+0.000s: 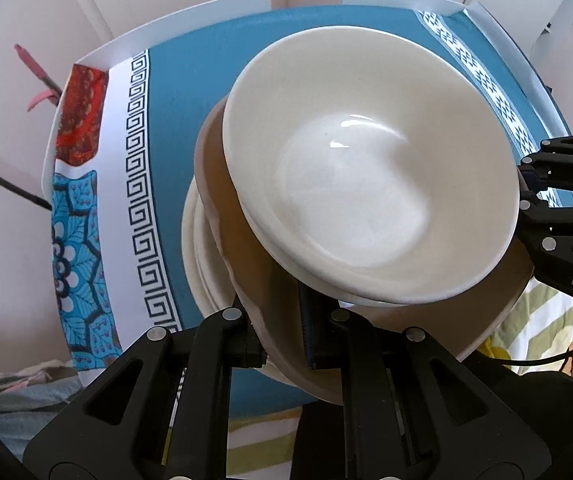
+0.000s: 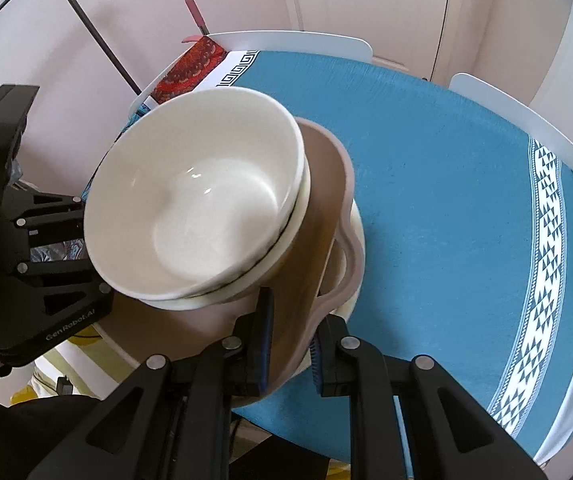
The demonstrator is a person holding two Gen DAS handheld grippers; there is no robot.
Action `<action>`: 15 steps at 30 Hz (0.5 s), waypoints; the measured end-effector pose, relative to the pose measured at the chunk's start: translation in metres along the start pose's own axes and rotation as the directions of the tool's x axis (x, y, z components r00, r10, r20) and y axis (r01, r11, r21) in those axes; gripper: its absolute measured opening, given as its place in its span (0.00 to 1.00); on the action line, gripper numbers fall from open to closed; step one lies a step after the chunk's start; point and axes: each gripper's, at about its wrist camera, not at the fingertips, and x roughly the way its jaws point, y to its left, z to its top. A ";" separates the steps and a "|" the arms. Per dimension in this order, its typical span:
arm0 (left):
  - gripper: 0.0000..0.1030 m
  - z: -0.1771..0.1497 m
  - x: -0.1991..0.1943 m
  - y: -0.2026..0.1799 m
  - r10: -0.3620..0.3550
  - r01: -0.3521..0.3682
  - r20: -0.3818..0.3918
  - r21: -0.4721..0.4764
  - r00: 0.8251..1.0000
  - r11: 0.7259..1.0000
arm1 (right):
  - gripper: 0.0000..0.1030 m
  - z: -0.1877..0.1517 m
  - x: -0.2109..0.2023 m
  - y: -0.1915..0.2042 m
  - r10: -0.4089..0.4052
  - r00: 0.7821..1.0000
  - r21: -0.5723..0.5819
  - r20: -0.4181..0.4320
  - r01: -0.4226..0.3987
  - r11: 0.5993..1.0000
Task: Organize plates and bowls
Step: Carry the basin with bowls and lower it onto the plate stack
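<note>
I see a stack of dishes held between my two grippers above the near edge of the tabletop [image 1: 174, 128]. On top sit two white bowls [image 1: 370, 184], one nested inside the other; the upper one is glossy, round and holds nothing, its mouth tipped up toward my cameras. They rest in a wide tan plate [image 1: 242, 240] with a wavy, matte rim, and that plate lies on a paler cream plate [image 1: 194, 248] whose edge shows below it on the left. The whole stack sits tilted rather than level.

My left gripper [image 1: 282, 336] pinches the near rim of the tan plate, one finger above the rim inside the dish and one below it. My right gripper [image 2: 290, 340] pinches the tan plate's rim too, on the opposite side, one blue ribbed pad [image 2: 264, 340] inside and the other outside. In each wrist view the other gripper shows at the far side of the bowls.

The tabletop wears a teal cloth [image 2: 446, 184] with a woven look, with a black-and-white key-pattern border [image 1: 140, 184] on the left and a white triangle band [image 2: 546, 248] on the right. White chair backs [image 2: 294, 42] stand at the far edge.
</note>
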 end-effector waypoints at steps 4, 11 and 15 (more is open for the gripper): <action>0.10 0.002 0.002 0.003 0.006 -0.006 0.009 0.008 1.000 1.000 | 0.15 0.001 0.002 -0.001 0.000 1.000 0.015 0.002 0.000 1.000; 0.15 0.006 0.007 0.004 -0.011 0.009 -0.040 -0.038 0.999 0.999 | 0.15 0.004 0.004 -0.002 0.028 0.999 0.029 -0.027 -0.027 0.999; 0.23 0.007 0.012 0.003 -0.046 0.042 -0.089 -0.050 0.995 0.998 | 0.15 0.006 0.005 -0.002 0.027 0.998 0.026 -0.053 -0.026 0.999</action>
